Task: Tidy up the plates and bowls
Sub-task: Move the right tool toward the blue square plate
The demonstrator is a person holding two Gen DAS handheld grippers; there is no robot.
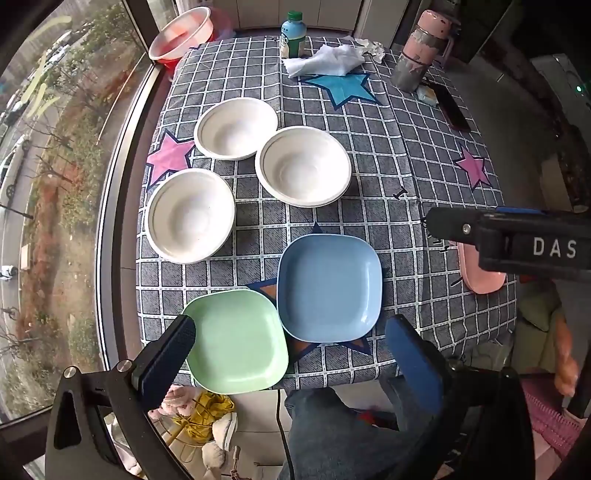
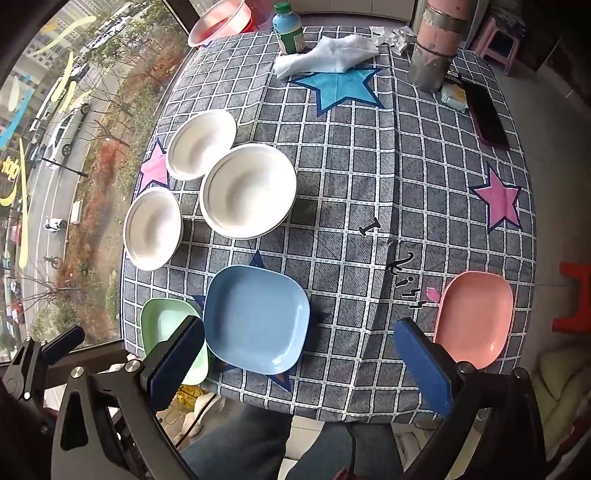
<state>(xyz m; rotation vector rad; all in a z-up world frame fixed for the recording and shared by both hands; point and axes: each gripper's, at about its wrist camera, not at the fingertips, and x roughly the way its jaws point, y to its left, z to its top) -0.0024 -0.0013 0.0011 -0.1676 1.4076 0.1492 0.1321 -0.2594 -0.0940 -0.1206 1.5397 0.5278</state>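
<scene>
Plates and bowls sit on a checked tablecloth (image 2: 351, 177), and both claws hang spread wide with nothing in them.

On the left, three white bowls (image 1: 191, 215) (image 1: 235, 128) (image 1: 303, 165) sit close together near the window side. The green plate (image 1: 240, 339) lies at the near edge, and the blue plate (image 1: 330, 286) is right beside it, with their corners touching or almost touching. The left gripper (image 1: 291, 341) floats above these two plates, its fingers far apart and holding nothing. The right gripper (image 2: 301, 349) floats above the near edge too, fingers far apart and empty, with the blue plate between them. The pink plate (image 2: 474, 317) lies far off on the right, alone, well apart from the others. At the back stand a green-capped bottle (image 2: 288, 27), a white cloth (image 2: 328, 55) and a pink flask (image 2: 437, 44).
</scene>
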